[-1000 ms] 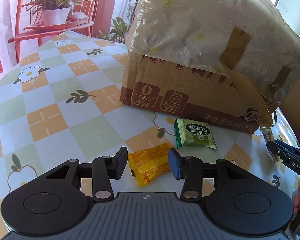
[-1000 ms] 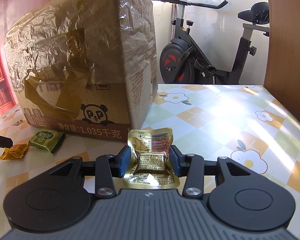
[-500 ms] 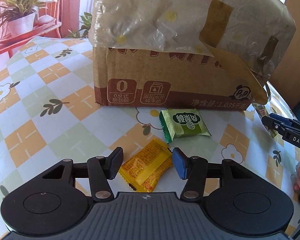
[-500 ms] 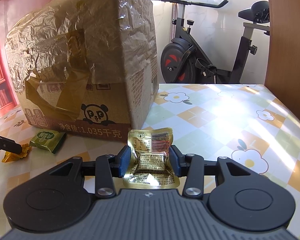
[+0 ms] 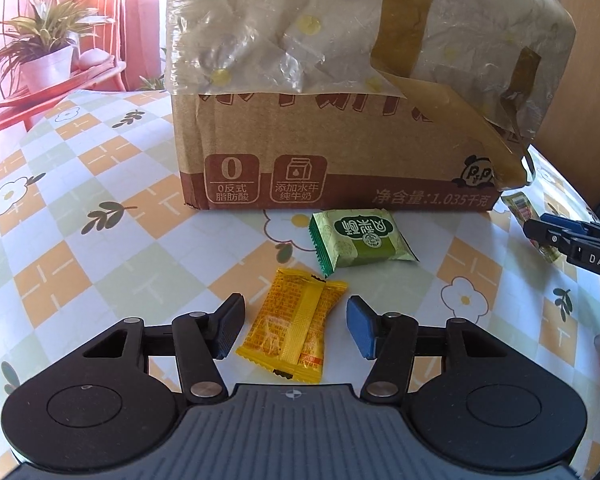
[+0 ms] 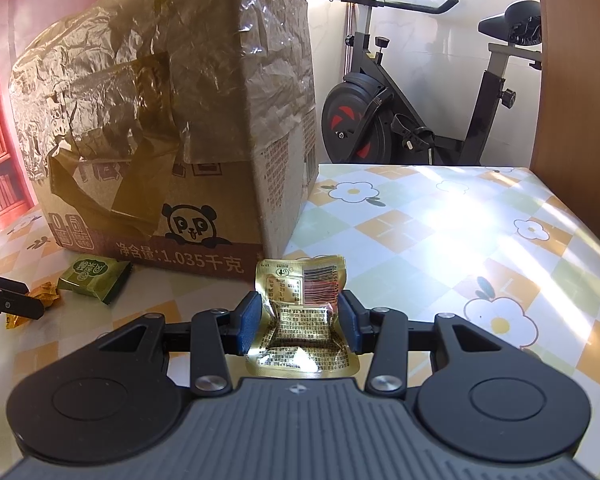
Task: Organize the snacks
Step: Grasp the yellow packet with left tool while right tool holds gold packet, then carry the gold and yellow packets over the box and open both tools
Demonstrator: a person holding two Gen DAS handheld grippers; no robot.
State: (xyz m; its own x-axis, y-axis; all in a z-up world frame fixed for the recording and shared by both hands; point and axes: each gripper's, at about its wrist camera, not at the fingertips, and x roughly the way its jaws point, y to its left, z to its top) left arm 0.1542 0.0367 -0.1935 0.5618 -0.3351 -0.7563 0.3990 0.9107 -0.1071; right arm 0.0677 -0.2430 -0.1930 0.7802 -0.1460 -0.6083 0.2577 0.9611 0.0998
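Note:
A yellow snack packet lies on the flowered tablecloth between the jaws of my left gripper. The jaws are closing, and a gap shows on each side of the packet. Just beyond it lies a green snack packet, in front of a taped cardboard box. My right gripper is shut on a crumpled gold snack packet, just off the box's near corner. The green packet, the yellow packet and a left fingertip show at the far left.
The box fills the middle of the table. A potted plant on a red shelf stands beyond the table's left edge. An exercise bike is behind the table, and a wooden panel rises on the right. The right gripper's finger reaches in from the right.
My left gripper has rolled level and shifted, so the yellow packet now lies lengthwise between wider-set jaws. The right gripper and its gold packet have not moved.

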